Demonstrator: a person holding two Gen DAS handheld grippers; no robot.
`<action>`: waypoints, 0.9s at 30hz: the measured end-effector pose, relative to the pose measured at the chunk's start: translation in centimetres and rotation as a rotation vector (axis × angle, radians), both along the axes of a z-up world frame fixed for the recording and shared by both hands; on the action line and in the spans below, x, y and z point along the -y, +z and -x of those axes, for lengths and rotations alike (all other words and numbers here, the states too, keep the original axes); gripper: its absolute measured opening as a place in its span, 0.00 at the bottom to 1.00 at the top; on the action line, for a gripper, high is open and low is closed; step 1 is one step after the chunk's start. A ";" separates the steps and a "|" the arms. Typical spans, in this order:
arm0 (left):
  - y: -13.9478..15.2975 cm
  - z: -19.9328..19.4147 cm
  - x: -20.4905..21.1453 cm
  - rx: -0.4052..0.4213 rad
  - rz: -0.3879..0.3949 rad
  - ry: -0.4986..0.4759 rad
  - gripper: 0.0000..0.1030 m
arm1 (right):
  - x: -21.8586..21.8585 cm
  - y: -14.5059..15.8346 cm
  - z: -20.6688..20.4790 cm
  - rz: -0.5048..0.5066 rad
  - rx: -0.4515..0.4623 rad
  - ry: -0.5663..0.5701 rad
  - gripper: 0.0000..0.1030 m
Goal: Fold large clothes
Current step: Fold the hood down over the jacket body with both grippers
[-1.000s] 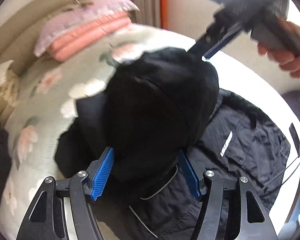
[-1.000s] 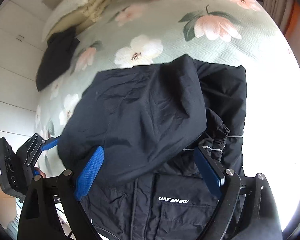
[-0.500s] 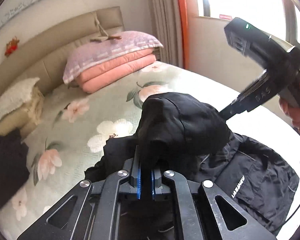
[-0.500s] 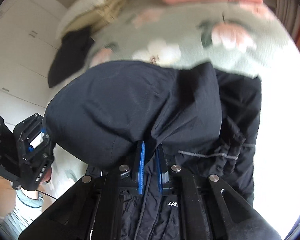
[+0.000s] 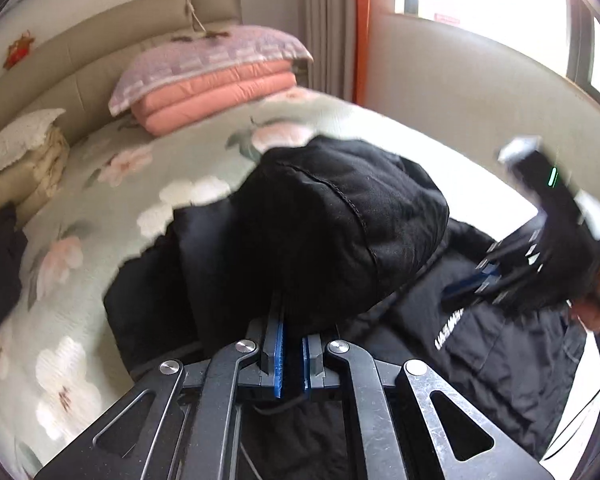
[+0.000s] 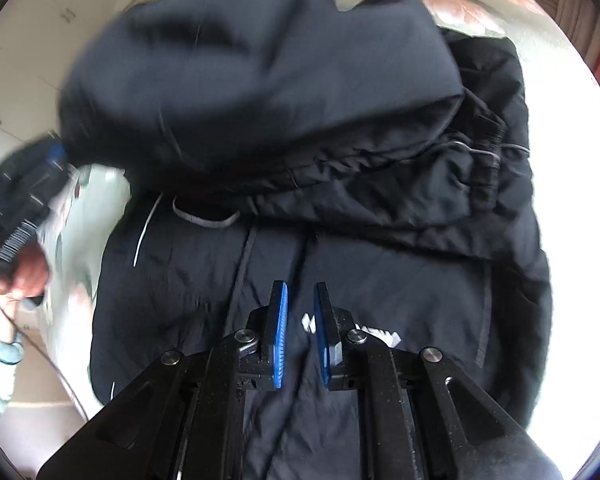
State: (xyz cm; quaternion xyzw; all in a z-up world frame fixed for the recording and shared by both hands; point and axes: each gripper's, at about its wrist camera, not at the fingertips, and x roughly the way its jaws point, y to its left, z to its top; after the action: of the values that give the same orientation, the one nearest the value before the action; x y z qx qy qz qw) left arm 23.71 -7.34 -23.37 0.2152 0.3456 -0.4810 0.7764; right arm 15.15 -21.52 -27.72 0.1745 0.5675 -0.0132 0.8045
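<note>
Jacket [image 5: 480,344] sprawls across the flowered bed [image 5: 100,208], its hood [image 5: 340,220] pinched by the left gripper [image 5: 293,354], while the right gripper [image 6: 300,332], nearly closed on nothing above the chest logo [image 6: 374,330], risks the hood flopping sideways unsupported.

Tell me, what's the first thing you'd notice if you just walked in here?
A big black jacket sprawled across the flowery bedspread, with its hood puffed up in the middle. The left gripper is pinching the hood's edge. The right gripper hovers over the jacket's front, its fingers nearly together with nothing between them. Pink folded quilts sit under a pillow by the headboard.
</note>
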 end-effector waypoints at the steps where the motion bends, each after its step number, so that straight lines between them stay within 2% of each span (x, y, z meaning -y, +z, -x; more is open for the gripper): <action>1: 0.4 -0.4 0.1 0.001 0.004 0.002 0.06 | -0.2 -0.1 -0.7 -0.009 0.024 -0.008 0.16; 5: 1.4 -1.3 0.1 0.002 0.027 0.011 0.06 | 0.0 0.2 -3.4 -0.060 0.135 -0.053 0.16; 6: 1.4 -1.4 0.0 -0.004 0.034 0.012 0.06 | 0.5 0.0 -4.4 -0.068 0.140 -0.076 0.16; 10: 0.6 -1.5 -0.1 -0.026 0.038 0.009 0.06 | 3.5 -0.8 -6.6 -0.116 0.204 -0.221 0.16; 14: -1.8 0.2 -0.1 -0.043 -0.015 -0.033 0.06 | 4.7 0.0 -4.7 -0.058 0.148 -0.208 0.20; 19: -5.0 2.9 -0.2 -0.036 -0.076 -0.065 0.06 | 5.4 2.5 -0.3 0.043 0.003 -0.143 0.24; 21: -6.3 4.4 0.5 0.015 -0.130 -0.086 0.06 | 5.3 4.7 0.1 0.071 -0.011 -0.124 0.26; 23: -7.1 5.3 0.8 0.042 -0.165 -0.096 0.06 | 4.7 8.2 -0.7 0.088 0.033 -0.092 0.29; 24: -7.2 5.5 0.9 0.046 -0.172 -0.097 0.06 | 4.2 10.0 -1.5 0.113 0.057 -0.079 0.42; 25: -7.3 5.6 0.9 0.049 -0.180 -0.098 0.06 | 3.9 11.5 -2.2 0.119 0.084 -0.066 0.51; 26: -7.4 5.6 1.0 0.054 -0.191 -0.099 0.06 | 3.8 12.6 -3.0 0.101 0.112 -0.045 0.66; 27: -7.3 5.7 1.0 0.052 -0.192 -0.100 0.06 | 3.4 13.1 -5.2 0.084 0.132 -0.027 0.69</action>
State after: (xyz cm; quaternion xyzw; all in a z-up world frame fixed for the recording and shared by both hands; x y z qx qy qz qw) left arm 18.04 -8.32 -30.69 0.3180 0.3586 -0.4782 0.7360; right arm 20.32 -24.89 -14.57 0.1485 0.5097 -0.0364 0.8466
